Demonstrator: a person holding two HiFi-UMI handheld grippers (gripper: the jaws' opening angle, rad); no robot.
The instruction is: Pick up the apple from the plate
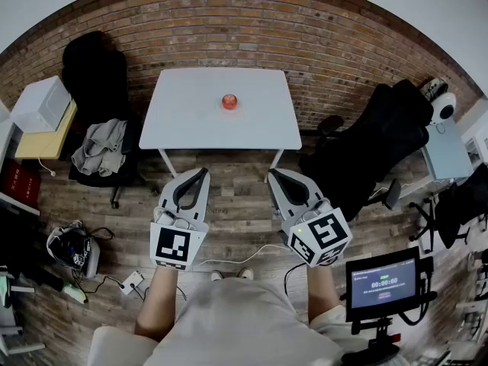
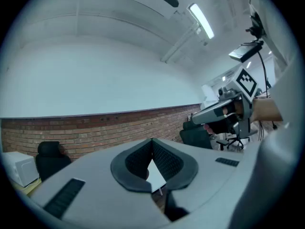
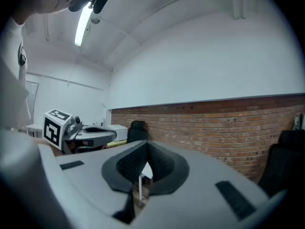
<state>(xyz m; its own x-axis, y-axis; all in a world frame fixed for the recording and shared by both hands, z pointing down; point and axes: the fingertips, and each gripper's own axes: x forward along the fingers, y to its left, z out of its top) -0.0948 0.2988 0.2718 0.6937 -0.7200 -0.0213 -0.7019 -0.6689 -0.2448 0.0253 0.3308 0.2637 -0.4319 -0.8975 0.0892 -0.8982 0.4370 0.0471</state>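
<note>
A red apple [image 1: 229, 101] sits near the middle of a white table [image 1: 191, 120] by the brick wall; the plate under it is too small to make out. My left gripper [image 1: 200, 172] and right gripper [image 1: 272, 174] are held side by side close to my body, over the wooden floor and well short of the table's near edge. Both point level toward the table. In the left gripper view the left gripper [image 2: 152, 142] has its jaws closed tip to tip on nothing. In the right gripper view the right gripper [image 3: 147, 145] is likewise shut and empty.
A black chair with a grey jacket [image 1: 101, 148] stands left of the table, and a black office chair [image 1: 366, 155] right of it. A white box [image 1: 41, 104] rests on a yellow cabinet far left. A screen on a stand [image 1: 383, 281] is at lower right; a bag [image 1: 72, 248] and cables lie on the floor.
</note>
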